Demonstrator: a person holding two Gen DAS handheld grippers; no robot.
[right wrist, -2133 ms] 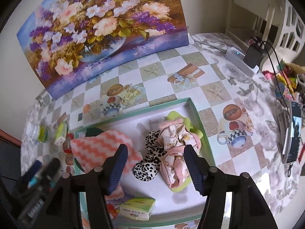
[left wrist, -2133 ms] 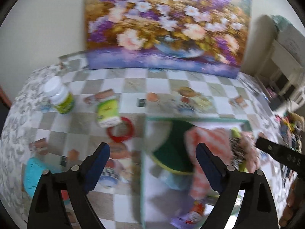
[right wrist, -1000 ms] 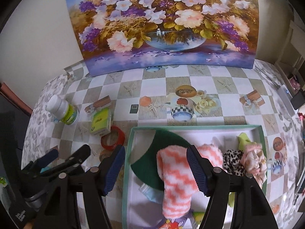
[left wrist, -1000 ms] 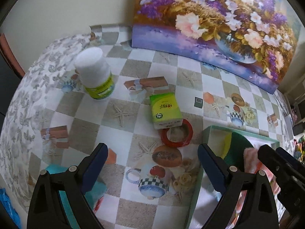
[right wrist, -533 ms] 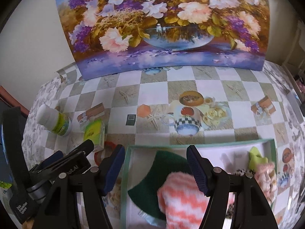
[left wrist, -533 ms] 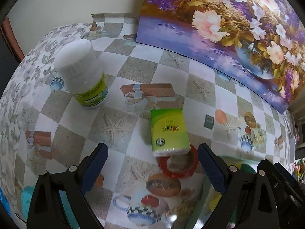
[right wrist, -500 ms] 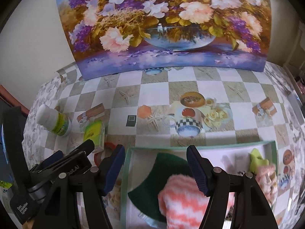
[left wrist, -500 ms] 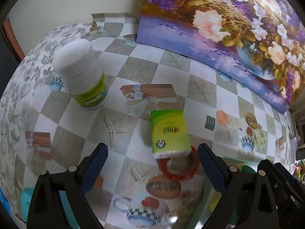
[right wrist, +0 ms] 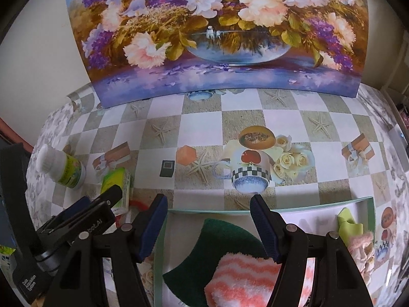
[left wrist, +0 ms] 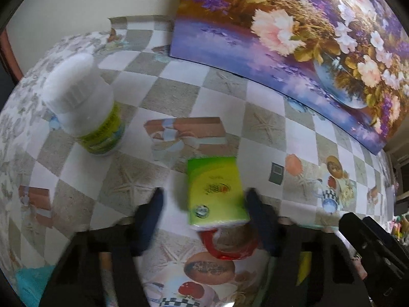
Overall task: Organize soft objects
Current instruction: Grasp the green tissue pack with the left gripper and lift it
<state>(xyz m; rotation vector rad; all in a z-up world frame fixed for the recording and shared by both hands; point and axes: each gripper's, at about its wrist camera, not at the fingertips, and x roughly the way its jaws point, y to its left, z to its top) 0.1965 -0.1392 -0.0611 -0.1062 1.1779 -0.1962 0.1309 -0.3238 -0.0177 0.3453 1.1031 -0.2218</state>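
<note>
A green tissue pack lies on the checkered tablecloth, its near end over a red tape ring. My left gripper is open, its blurred fingers on either side of the pack without touching it. In the right wrist view the pack sits just beyond the left gripper. My right gripper is open and empty above the far rim of the green-edged tray, which holds a dark green cloth, a pink-and-white zigzag cloth, a lime cloth and a pink scrunchie.
A white bottle with a green label stands left of the pack. A large flower painting leans on the wall at the back. Something teal lies at the near left.
My left gripper has moved forward and down, so its fingers now flank the tissue pack. My right gripper has moved towards the tray's far rim.
</note>
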